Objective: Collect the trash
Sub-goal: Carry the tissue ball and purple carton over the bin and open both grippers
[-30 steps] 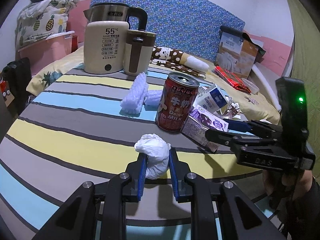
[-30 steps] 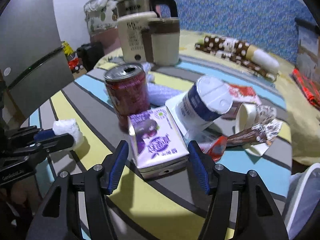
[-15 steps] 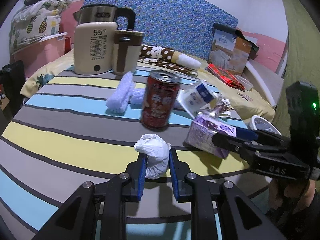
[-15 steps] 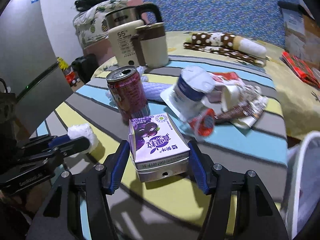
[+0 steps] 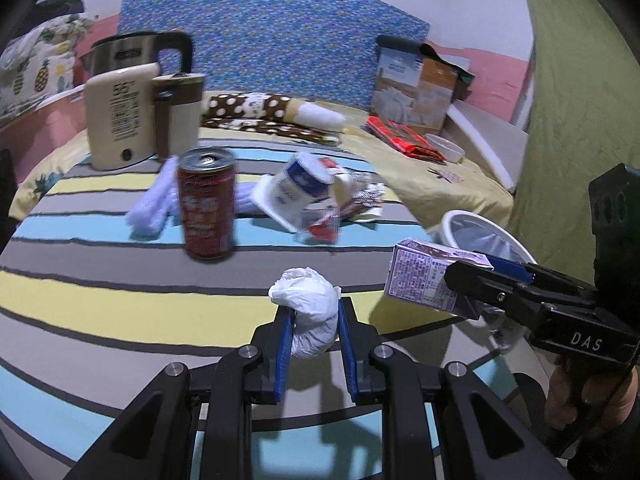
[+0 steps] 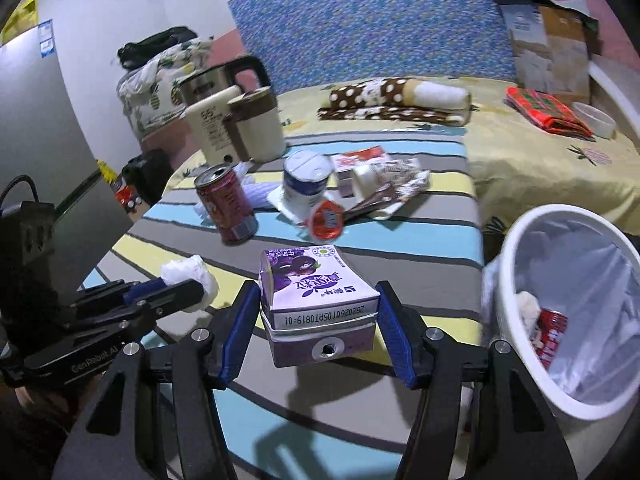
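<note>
- Your right gripper is clamped on the purple milk carton, both blue pads pressed to its sides, carton lifted off the table just beside the white trash bin.
- Your left gripper squeezes the crumpled white tissue between its pads, a little farther from the bin, over the striped tablecloth.
- Inside the bin, a red can lies against the clear liner.
- Farther from the bin, the upright red drink can, a tipped yogurt cup and wrappers sit on the cloth.
- Farthest back stands the cream kettle.
</note>
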Demonstrator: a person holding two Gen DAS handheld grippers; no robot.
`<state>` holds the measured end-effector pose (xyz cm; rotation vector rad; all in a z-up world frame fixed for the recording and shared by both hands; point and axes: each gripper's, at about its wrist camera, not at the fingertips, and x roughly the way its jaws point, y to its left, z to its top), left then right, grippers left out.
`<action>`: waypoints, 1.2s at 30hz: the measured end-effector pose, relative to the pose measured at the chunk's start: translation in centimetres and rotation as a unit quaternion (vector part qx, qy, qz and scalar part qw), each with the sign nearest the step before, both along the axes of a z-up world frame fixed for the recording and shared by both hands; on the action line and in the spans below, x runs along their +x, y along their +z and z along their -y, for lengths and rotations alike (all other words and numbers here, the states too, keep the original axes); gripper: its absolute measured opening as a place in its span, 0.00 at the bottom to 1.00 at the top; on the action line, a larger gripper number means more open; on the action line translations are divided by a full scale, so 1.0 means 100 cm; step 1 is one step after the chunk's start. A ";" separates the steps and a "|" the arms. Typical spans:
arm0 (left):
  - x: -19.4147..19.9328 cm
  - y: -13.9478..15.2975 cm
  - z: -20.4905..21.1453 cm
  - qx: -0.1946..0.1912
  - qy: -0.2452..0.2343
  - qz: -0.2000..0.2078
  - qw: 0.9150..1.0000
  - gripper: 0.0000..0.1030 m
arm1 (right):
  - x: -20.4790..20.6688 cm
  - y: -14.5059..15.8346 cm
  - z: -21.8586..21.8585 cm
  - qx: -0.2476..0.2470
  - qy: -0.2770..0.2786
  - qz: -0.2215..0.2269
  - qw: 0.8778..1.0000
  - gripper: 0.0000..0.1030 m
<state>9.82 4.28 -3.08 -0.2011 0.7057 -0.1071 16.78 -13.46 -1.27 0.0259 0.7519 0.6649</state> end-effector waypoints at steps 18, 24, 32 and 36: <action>0.037 0.023 0.109 0.013 -0.114 0.018 0.993 0.22 | -0.006 0.005 0.091 0.006 -0.116 0.020 0.993 0.58; 0.052 0.027 0.142 0.016 -0.148 0.021 0.989 0.22 | -0.003 0.002 0.119 0.003 -0.157 0.020 0.987 0.58; 0.071 0.022 0.184 0.016 -0.192 0.022 0.981 0.22 | 0.000 -0.004 0.153 -0.009 -0.208 0.017 0.978 0.58; 0.082 0.015 0.201 0.019 -0.209 0.013 0.978 0.22 | 0.002 -0.007 0.162 -0.016 -0.225 0.014 0.974 0.58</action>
